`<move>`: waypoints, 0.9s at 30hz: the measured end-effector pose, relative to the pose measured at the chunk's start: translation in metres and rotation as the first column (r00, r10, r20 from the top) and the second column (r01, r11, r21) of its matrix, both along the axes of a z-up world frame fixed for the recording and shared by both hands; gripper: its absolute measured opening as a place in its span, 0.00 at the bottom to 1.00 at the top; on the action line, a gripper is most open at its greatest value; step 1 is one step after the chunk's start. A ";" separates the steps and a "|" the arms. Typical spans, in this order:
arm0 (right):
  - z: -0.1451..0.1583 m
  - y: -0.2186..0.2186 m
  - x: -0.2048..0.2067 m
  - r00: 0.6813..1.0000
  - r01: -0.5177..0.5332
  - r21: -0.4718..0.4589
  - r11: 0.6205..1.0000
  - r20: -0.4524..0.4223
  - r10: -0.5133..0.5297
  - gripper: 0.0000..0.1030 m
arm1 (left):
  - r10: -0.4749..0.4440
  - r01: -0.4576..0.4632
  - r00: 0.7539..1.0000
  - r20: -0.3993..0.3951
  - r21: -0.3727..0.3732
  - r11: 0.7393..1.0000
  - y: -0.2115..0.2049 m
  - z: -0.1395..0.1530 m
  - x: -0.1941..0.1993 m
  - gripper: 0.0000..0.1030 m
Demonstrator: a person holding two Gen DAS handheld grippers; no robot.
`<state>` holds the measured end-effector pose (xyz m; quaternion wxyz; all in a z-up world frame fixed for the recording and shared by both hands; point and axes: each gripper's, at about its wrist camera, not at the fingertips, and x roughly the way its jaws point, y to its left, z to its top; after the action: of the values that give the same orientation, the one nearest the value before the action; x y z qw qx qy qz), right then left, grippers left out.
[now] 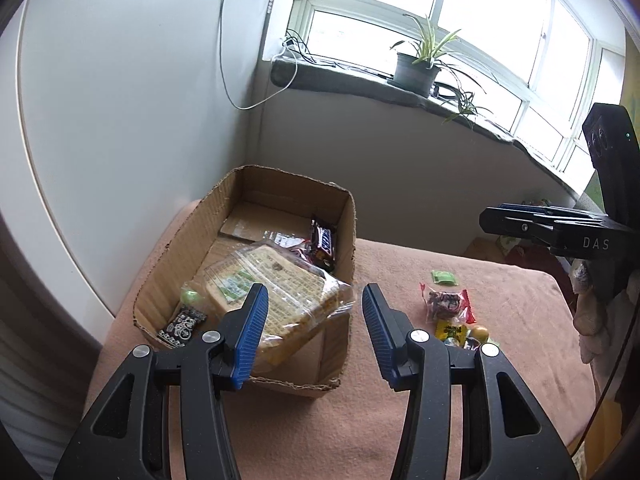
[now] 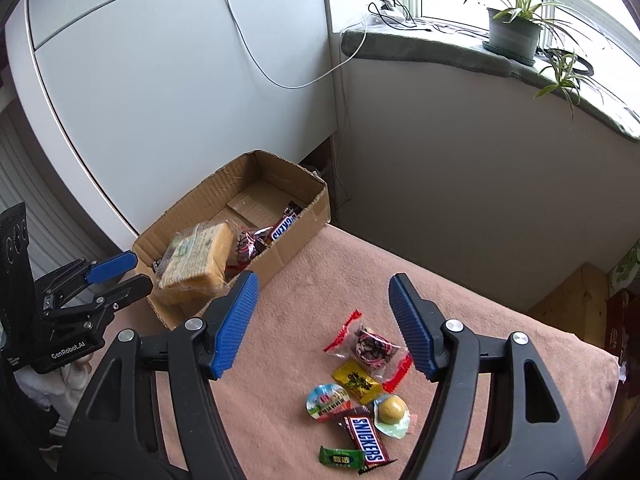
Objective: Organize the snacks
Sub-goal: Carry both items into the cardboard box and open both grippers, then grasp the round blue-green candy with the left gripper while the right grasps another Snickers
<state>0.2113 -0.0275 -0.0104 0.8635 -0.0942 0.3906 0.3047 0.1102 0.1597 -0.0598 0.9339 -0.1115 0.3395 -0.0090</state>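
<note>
The left gripper (image 1: 315,300) hangs with its blue jaws parted and nothing between them, above the near rim of the box (image 1: 188,236) in the lower middle of the left wrist view. The right gripper (image 2: 323,294) is likewise released and empty, over the pink worktop (image 2: 304,292).

The cardboard box sits at the worktop's far left corner. Inside it lie a clear bag of crackers (image 1: 276,300), a Snickers bar (image 1: 323,245) leaning on the right wall, a clear-and-red sweet (image 2: 249,242), a small green piece (image 1: 189,297) and a black-and-white packet (image 1: 183,326) at the lower left.

In the lower centre of the right wrist view a loose group lies on the worktop: a red-edged sweet (image 2: 370,346), a yellow packet (image 2: 357,381), a round lidded cup (image 2: 326,402), a yellow ball in clear wrap (image 2: 392,410), a bar reading "SNICKERS" (image 2: 367,444) and a green candy (image 2: 341,459). Another green packet (image 1: 443,278) lies apart, farther back.

"GenRobot.AI" is printed on the left gripper's body, "DAS" on the right's.
</note>
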 end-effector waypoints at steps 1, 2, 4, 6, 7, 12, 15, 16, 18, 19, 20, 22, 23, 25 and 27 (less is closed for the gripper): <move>-0.002 -0.007 -0.004 1.000 0.005 -0.003 1.000 -0.001 -0.005 0.68 | -0.007 0.007 1.000 -0.001 0.001 1.000 -0.004 0.000 -0.001 0.46; -0.003 -0.014 -0.008 1.000 0.011 -0.005 1.000 -0.002 -0.011 0.68 | -0.013 0.013 1.000 -0.002 0.001 1.000 -0.010 -0.001 -0.002 0.46; -0.007 -0.029 -0.017 1.000 0.024 -0.009 1.000 -0.003 -0.024 0.68 | -0.028 0.028 1.000 -0.003 -0.003 1.000 -0.019 -0.001 -0.005 0.46; -0.011 -0.041 -0.025 0.999 0.038 -0.008 0.999 -0.010 -0.038 0.68 | -0.043 0.043 0.999 -0.005 -0.001 0.999 -0.027 -0.002 -0.007 0.46; -0.013 -0.047 -0.028 0.999 0.044 -0.007 0.999 -0.015 -0.044 0.68 | -0.051 0.051 0.999 -0.006 -0.001 0.999 -0.031 -0.002 -0.008 0.46; -0.024 -0.077 -0.048 0.997 0.077 0.003 0.997 -0.028 -0.077 0.68 | -0.085 0.085 0.996 -0.013 -0.012 0.996 -0.051 -0.007 -0.013 0.46; -0.031 -0.095 -0.060 0.995 0.101 0.008 0.995 -0.029 -0.100 0.68 | -0.110 0.110 0.994 -0.026 -0.014 0.994 -0.064 -0.013 -0.016 0.46; -0.033 -0.100 -0.064 0.994 0.107 0.008 0.994 -0.030 -0.107 0.68 | -0.120 0.119 0.992 -0.030 -0.012 0.993 -0.068 -0.014 -0.017 0.46; -0.038 -0.108 -0.072 0.992 0.121 0.006 0.993 -0.030 -0.121 0.68 | -0.142 0.142 0.989 -0.038 -0.008 0.990 -0.078 -0.018 -0.019 0.46; -0.041 -0.112 -0.075 0.991 0.127 0.005 0.992 -0.032 -0.126 0.68 | -0.158 0.157 0.987 -0.040 -0.008 0.988 -0.083 -0.020 -0.019 0.46; -0.044 -0.115 -0.077 0.991 0.131 0.005 0.991 -0.037 -0.130 0.68 | -0.175 0.175 0.984 -0.043 -0.004 0.985 -0.088 -0.022 -0.020 0.46; -0.053 -0.119 -0.079 0.991 0.126 0.006 0.992 -0.056 -0.125 0.68 | -0.203 0.204 0.978 -0.053 0.005 0.979 -0.098 -0.026 -0.017 0.46; -0.058 -0.119 -0.078 0.991 0.118 0.004 0.993 -0.066 -0.117 0.68 | -0.217 0.218 0.974 -0.059 0.004 0.976 -0.103 -0.029 -0.015 0.46; -0.070 -0.116 -0.074 0.992 0.100 -0.011 0.995 -0.081 -0.101 0.68 | -0.238 0.238 0.968 -0.075 -0.003 0.971 -0.109 -0.037 -0.009 0.46; -0.084 -0.110 -0.068 0.991 0.081 -0.025 0.996 -0.109 -0.083 0.68 | -0.261 0.260 0.961 -0.093 -0.019 0.965 -0.116 -0.046 -0.002 0.46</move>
<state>0.1437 -0.1370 -0.0941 0.8516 -0.0700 0.4442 0.2695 0.1086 0.0440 -0.1056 0.9070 -0.0693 0.3952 -0.1278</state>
